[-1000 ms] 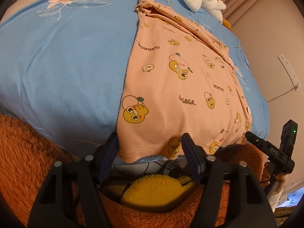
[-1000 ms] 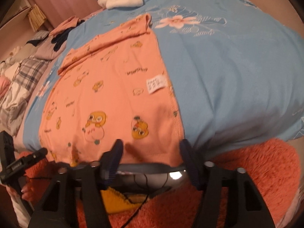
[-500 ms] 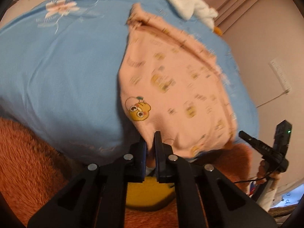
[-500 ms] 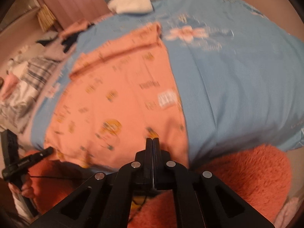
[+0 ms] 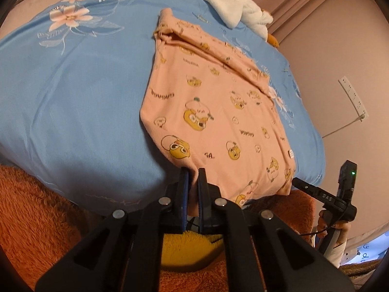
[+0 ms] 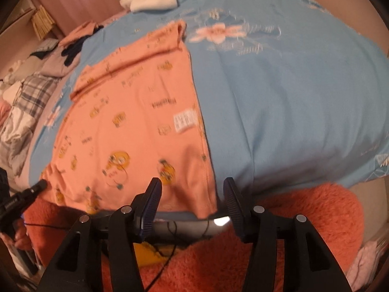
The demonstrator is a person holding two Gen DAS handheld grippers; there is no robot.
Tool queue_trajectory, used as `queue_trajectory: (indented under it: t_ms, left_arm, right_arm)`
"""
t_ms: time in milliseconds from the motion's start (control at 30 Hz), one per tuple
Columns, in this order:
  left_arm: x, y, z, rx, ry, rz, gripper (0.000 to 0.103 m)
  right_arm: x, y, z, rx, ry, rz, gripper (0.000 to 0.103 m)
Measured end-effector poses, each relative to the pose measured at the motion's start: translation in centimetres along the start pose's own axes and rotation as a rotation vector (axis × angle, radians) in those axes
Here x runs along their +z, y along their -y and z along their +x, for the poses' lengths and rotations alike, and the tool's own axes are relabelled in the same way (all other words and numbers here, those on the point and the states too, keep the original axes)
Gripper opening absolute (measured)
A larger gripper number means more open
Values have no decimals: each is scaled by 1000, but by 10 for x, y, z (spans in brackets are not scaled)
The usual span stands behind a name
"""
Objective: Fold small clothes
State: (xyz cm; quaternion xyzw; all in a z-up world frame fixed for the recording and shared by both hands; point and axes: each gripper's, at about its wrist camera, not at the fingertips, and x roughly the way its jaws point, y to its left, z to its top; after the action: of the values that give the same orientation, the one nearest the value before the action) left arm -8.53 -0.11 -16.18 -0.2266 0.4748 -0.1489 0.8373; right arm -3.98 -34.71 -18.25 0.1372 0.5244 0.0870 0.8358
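A small peach garment (image 5: 218,107) printed with yellow cartoon ducks lies flat on the blue bedsheet (image 5: 73,97), its hem hanging over the near edge. My left gripper (image 5: 192,172) is shut on the hem near its left corner, with cloth pinched between the fingers. In the right wrist view the same garment (image 6: 136,121) shows a white label. My right gripper (image 6: 192,189) is open, its fingers astride the hem's right corner without holding it. The right gripper also shows in the left wrist view (image 5: 325,194).
A white fluffy cloth (image 5: 231,7) lies at the far end of the bed. Piled clothes and a plaid cloth (image 6: 31,90) lie at the left. An orange furry rug (image 6: 316,219) covers the floor below the bed edge. A wall with a power strip (image 5: 352,97) is at right.
My right gripper was shut on the hem half a second ago and is now open. My left gripper closed on the hem a second ago and still holds it, slightly lifted.
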Motion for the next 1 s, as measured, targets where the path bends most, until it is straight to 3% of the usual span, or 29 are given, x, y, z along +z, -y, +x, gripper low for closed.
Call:
queue_trajectory:
  t_ms: [133,267,333,400,467,500,633,867,1000]
  left_arm:
    - [-5,-4,19,21,-62,-1,6]
    - [-9,-6,29,22,-89,9,21]
    - [-9,-7,31,4,-99,-2,23]
    - [-10,-9,36,-8,-111,-19,21]
    - [-11,-10,39,0,-116,-25,8]
    - [-11,-9,39,8,-117,-21,8]
    - [-6,0,24,-29,-93,-22,7]
    - [33,11,-2,-144,-6,-55,7]
    - [62,3,5,-138,14,-115,7]
  right_arm:
    - [-8,10,21,19,-68,32,52]
    - [-11,13,28,74,-87,42,50]
    - [-11,10,27,87,-91,20,26]
    - [-11,5,23,100,-91,-13,15]
    - [-11,3,20,125,-85,-23,13]
    - [-10,4,19,128,-86,-19,8]
    - [-3,3,8,229,-69,11,7]
    - [38,-8,-18,406,36,36,7]
    - [65,-11,-9,417,62,90,7]
